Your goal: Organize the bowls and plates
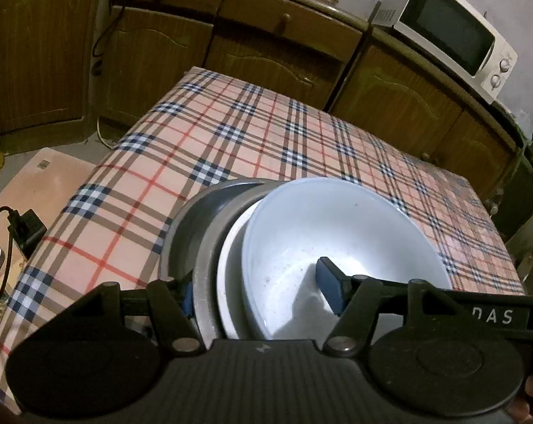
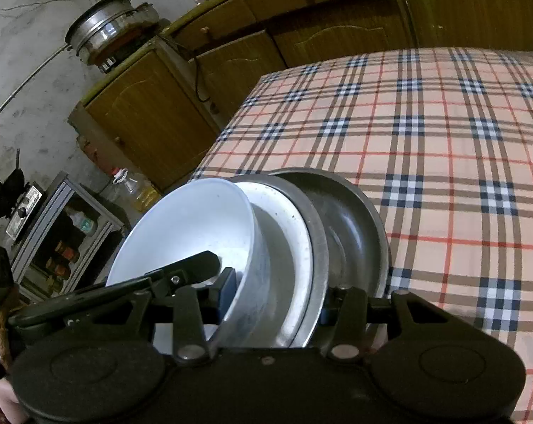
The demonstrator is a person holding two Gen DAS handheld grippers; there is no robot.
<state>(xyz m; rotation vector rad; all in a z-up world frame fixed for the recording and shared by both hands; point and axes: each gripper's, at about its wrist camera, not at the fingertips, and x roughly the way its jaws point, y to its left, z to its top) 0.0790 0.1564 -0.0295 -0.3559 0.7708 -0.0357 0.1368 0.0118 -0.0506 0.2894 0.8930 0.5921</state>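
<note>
Clamped across the stack from both sides: left gripper [image 1: 257, 291] jaws gripping bowl [image 1: 337, 247] and plates [image 1: 210, 247], right gripper [image 2: 277, 300] jaws likewise, both angled down. Stack tilted on edge, over the plaid bench [image 1: 231, 134].

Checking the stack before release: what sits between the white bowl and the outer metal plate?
A white plate and a second metal plate sit between white bowl and outer metal plate, clearest in right wrist view.

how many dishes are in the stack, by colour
white: 2, a bowl and a plate under it
grey metal: 2, an inner plate and an outer plate
total: 4
</note>
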